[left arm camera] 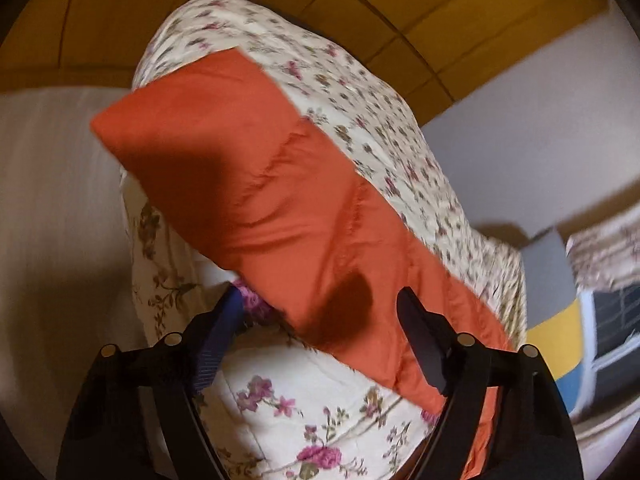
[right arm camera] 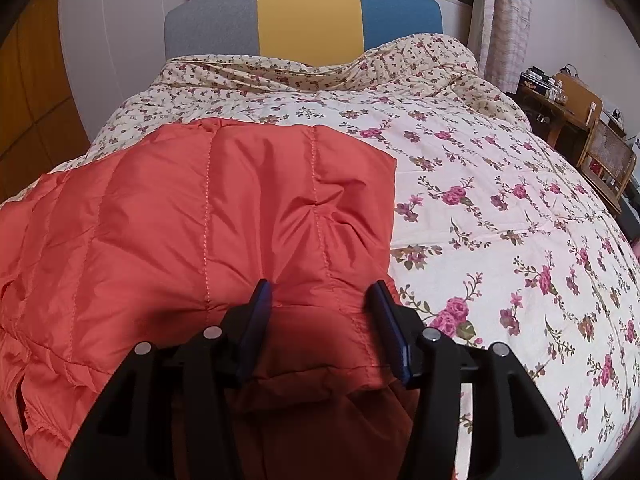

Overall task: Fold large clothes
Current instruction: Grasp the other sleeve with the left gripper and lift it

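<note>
An orange quilted puffer jacket (right arm camera: 208, 216) lies on the flowered bedspread (right arm camera: 500, 208), on the bed's left half. My right gripper (right arm camera: 320, 286) is open just above the jacket's near edge, with orange fabric between and under its fingers. In the left wrist view the picture is tilted and blurred. There the jacket (left arm camera: 256, 184) stretches away across the bedspread (left arm camera: 280, 396). My left gripper (left arm camera: 320, 300) is open over the jacket's near end, holding nothing.
A grey, yellow and blue headboard (right arm camera: 304, 20) stands at the far end under a window with curtains. A wooden wardrobe (right arm camera: 28, 92) is on the left. A wooden chair (right arm camera: 604, 160) and a cluttered desk (right arm camera: 556, 96) stand on the right.
</note>
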